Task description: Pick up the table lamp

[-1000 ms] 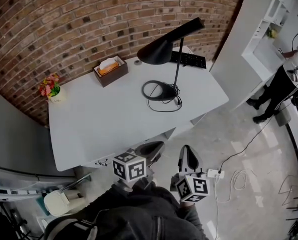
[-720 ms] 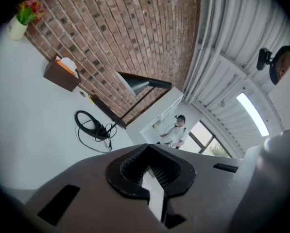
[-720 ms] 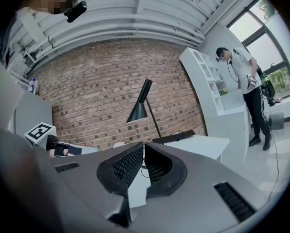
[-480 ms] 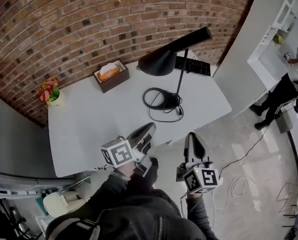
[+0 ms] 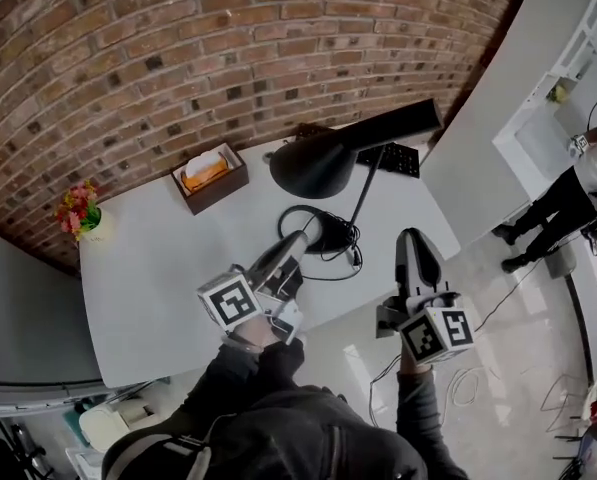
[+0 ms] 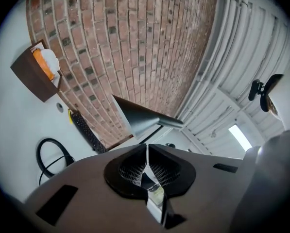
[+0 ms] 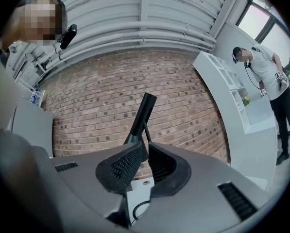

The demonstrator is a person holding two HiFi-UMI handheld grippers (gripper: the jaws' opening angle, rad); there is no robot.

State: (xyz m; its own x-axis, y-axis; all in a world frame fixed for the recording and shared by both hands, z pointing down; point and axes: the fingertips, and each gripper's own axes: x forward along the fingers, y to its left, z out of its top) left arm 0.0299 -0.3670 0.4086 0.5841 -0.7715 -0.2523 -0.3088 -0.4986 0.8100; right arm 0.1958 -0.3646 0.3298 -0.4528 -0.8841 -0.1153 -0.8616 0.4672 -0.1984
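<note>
Left gripper (image 5: 299, 237) and right gripper (image 5: 415, 236), both closed and empty, at the desk's (image 5: 158, 263) near edge; bumping the table lamp (image 5: 316, 164) may topple it.

Two grippers: left gripper (image 5: 300, 238), right gripper (image 5: 415, 238). Beyond them, one table (image 5: 158, 268) bearing one table lamp (image 5: 313, 165), one tissue box (image 5: 210, 177), one keyboard (image 5: 393, 158), one flower pot (image 5: 78, 214). Right of them: one person (image 5: 578, 193).

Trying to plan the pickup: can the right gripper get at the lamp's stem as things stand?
Probably yes: nothing stands between the right gripper and the lamp stem, but that gripper's shut jaws must open first.
</note>
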